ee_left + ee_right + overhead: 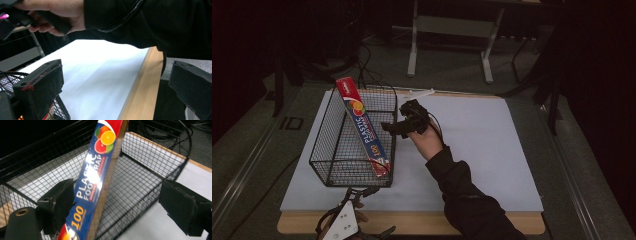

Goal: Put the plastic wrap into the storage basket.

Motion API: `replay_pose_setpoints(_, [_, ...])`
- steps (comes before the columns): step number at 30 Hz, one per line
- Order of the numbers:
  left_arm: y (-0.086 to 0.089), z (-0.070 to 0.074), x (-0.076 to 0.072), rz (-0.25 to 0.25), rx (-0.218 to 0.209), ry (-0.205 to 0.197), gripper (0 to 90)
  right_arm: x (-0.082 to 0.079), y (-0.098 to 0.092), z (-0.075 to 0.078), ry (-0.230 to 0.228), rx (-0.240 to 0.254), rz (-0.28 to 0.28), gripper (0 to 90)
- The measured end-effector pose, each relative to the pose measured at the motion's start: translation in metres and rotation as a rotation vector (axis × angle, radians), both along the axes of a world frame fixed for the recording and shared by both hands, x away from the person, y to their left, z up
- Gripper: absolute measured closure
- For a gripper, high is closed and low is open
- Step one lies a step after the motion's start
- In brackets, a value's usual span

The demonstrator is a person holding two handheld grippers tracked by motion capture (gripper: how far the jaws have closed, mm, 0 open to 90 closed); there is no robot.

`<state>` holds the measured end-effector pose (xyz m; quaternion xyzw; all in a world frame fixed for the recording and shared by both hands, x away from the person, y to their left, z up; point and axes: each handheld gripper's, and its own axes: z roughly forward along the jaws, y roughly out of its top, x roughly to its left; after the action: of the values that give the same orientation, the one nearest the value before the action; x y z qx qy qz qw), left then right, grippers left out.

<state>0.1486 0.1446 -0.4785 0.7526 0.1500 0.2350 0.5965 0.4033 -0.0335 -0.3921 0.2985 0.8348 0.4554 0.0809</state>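
Left gripper (362,192) at near table edge, just before wire basket (332,165); jaws spread, nothing between them. Wire basket on white mat (482,150), left half of table. Plastic food wrap box (363,127) inside basket, tilted, lower end in near right corner, upper end above far rim. Right gripper (393,128) beside basket's right wall, near box; jaws wide apart, box beyond them, pads (58,202) not pressing it.

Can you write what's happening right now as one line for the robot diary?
right claw: open, beside basket | plastic food wrap box: leaning in wire basket, not held | left claw: open, at table's near edge
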Motion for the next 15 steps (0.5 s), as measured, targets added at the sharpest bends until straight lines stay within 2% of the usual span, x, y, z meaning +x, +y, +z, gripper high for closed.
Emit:
replay_pose_setpoints(5, [-0.001,-0.001,0.000,-0.001,0.008,0.004,0.1,-0.004,-0.015,-0.002,0.030,0.030,0.018,13.2])
replay_pose_setpoints(9, [-0.002,0.000,0.000,-0.001,0.011,0.001,0.1,-0.013,-0.032,-0.002,0.017,0.022,0.026,13.2])
replay_pose_setpoints(15, [-0.002,-0.001,0.000,-0.002,0.012,0.003,0.1,-0.028,-0.054,-0.001,-0.036,0.000,0.021,13.5])
